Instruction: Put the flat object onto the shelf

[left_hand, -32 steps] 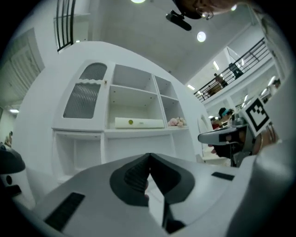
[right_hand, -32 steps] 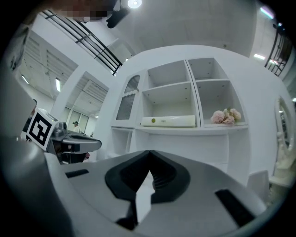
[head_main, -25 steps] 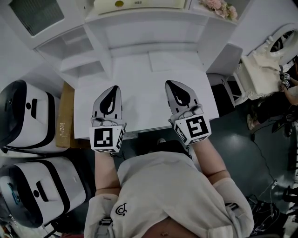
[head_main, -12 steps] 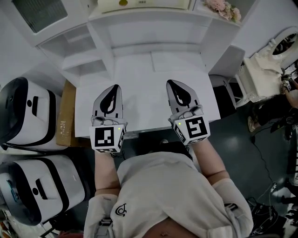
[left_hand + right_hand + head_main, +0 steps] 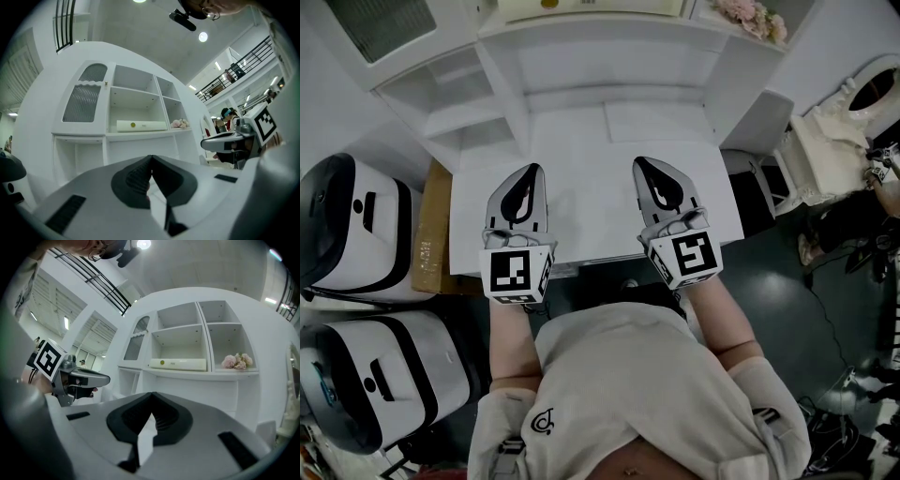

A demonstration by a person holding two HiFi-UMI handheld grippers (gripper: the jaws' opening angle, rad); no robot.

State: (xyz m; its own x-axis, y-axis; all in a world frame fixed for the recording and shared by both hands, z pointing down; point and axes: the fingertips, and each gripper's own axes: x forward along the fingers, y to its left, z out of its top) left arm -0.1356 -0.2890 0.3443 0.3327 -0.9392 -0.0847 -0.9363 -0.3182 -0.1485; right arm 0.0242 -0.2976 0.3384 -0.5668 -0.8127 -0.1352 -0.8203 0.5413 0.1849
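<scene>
Two grippers hover side by side over the near half of the desk [image 5: 581, 220]. The left gripper [image 5: 529, 170] and the right gripper [image 5: 642, 163] both point roughly level toward the desk's back, forearms stretched out behind them. Both pairs of jaws are clenched tip to tip, with nothing between them. The flat object [image 5: 656, 122], a thin white rectangular panel almost the desk's own colour, lies at the back of the desk. It is ahead of the right gripper and apart from it, under the shelf [image 5: 609, 30].
</scene>
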